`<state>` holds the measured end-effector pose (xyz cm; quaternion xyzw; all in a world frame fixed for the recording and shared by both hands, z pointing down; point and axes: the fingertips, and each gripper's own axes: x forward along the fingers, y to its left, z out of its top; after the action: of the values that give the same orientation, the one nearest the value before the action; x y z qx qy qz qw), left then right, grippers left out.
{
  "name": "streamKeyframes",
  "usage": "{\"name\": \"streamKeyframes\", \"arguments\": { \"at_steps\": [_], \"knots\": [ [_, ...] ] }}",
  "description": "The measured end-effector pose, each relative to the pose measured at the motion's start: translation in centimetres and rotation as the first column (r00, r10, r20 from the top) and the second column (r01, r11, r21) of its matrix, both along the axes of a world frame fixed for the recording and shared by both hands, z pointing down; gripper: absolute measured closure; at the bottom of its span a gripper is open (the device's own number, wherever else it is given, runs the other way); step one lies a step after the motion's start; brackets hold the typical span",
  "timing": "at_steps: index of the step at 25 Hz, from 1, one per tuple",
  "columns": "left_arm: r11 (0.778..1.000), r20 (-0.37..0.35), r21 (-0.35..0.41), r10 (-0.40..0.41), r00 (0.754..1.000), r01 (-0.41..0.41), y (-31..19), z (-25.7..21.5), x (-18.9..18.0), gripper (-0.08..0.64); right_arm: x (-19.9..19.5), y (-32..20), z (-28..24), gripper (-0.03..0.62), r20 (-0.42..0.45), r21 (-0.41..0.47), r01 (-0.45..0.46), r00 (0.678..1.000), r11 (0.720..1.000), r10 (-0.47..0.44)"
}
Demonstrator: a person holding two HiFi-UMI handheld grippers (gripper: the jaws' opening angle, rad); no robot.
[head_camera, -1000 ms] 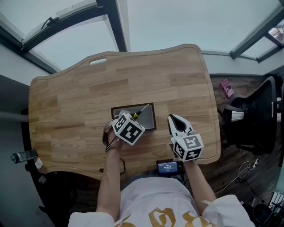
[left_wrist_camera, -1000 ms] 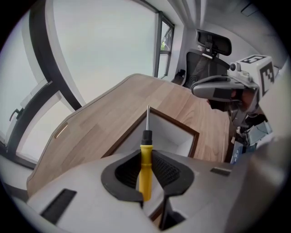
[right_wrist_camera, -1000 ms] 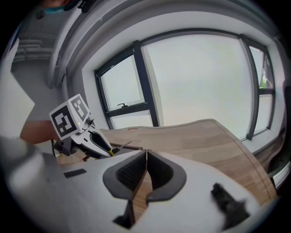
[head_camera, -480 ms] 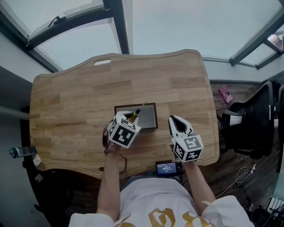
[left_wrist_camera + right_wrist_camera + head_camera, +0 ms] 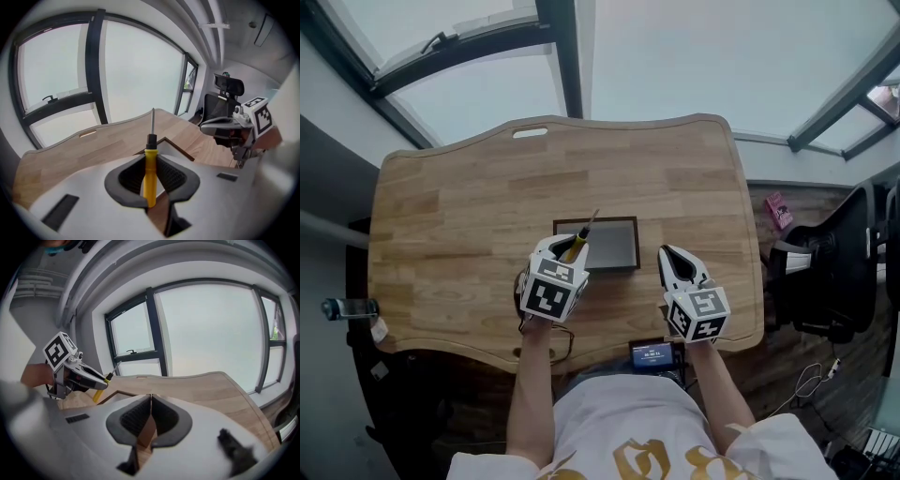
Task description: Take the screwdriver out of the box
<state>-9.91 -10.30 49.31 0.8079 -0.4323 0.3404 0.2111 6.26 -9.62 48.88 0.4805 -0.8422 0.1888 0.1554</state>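
Left gripper [image 5: 565,246] clamped on the screwdriver [image 5: 149,171] at its yellow handle, black collar and shaft sticking out past the pads; it sits over the near left edge of the box [image 5: 617,246] and looks clear of it; light, stiff, smooth plastic, so I judge it could pivot in the pads; mid-handle is the right hold; left hand tilted down over the table [image 5: 459,216]; right gripper [image 5: 150,409] jaws together on nothing, parked just right of the box, pointing forward.
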Motion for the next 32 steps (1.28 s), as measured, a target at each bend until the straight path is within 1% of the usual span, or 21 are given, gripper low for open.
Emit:
{"name": "streamKeyframes", "arguments": {
  "at_steps": [3, 7, 11, 14, 18, 27, 32],
  "knots": [
    [0.999, -0.015, 0.028, -0.030, 0.999, 0.031, 0.6, -0.8, -0.7, 0.482, -0.5, 0.3, -0.6, 0.560, 0.001, 0.013, 0.008, 1.000, 1.000, -0.008],
    [0.998, -0.026, 0.052, -0.041, 0.999, 0.043, 1.7, -1.6, -1.3, 0.482, -1.2, 0.7, -1.3, 0.560, 0.002, 0.034, 0.018, 1.000, 0.999, -0.018],
    [0.990, -0.045, 0.120, -0.062, 0.997, 0.067, 2.3, -3.2, -2.0, 0.482, -1.9, 1.4, -1.9, 0.560, 0.001, 0.044, 0.030, 1.000, 0.999, -0.030],
    [0.984, -0.068, 0.154, -0.082, 0.994, 0.091, 3.0, -4.2, -2.5, 0.482, -2.2, 2.0, -2.2, 0.560, -0.003, 0.049, 0.039, 0.999, 0.998, -0.039],
    [0.979, -0.103, 0.160, -0.108, 0.989, 0.124, 3.9, -5.0, -3.3, 0.482, -2.8, 2.5, -2.9, 0.560, -0.005, 0.061, 0.048, 0.999, 0.997, -0.048],
    [0.968, -0.109, 0.189, -0.144, 0.983, 0.163, 6.5, -6.4, -4.2, 0.482, -3.5, 3.9, -4.0, 0.560, 0.001, 0.087, 0.066, 0.998, 0.994, -0.066],
    [0.956, -0.131, 0.213, -0.177, 0.975, 0.202, 7.5, -7.2, -4.5, 0.482, -3.2, 4.8, -4.8, 0.560, 0.005, 0.108, 0.071, 0.997, 0.992, -0.072]
  ]
}}
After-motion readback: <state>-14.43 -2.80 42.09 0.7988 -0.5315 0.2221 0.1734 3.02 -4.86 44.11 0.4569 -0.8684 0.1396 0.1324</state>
